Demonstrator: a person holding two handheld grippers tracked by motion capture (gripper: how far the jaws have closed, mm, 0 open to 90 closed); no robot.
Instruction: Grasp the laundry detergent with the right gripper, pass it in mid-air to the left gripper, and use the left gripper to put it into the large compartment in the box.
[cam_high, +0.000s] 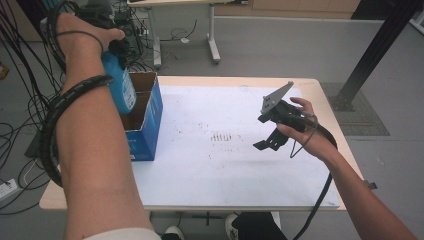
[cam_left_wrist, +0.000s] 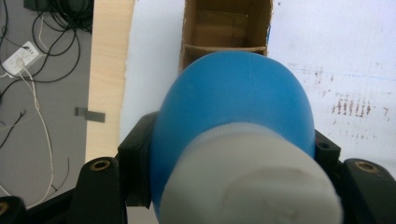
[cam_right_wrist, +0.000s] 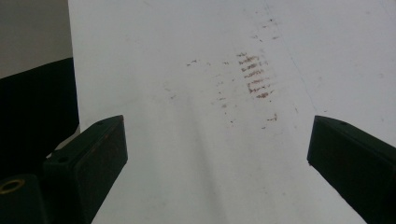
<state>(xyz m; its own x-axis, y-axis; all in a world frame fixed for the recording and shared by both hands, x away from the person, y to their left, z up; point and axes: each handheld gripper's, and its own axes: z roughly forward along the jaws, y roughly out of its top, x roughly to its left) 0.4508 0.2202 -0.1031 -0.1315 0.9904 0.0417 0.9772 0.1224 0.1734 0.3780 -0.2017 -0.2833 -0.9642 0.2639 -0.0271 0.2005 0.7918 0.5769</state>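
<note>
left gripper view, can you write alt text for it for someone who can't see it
A blue bottle with a white cap is clamped between the left gripper's black jaws, seen cap-first from above. Beyond it sits an open cardboard box with a divider, on a white table with brownish smudges.

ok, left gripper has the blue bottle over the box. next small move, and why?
Probably lower it straight down into the near compartment. The left gripper is shut on the blue bottle, which hangs bottom-down just above the open cardboard box; the left gripper view shows the compartment directly beyond it. The right gripper is open, apart over the white mat.
</note>
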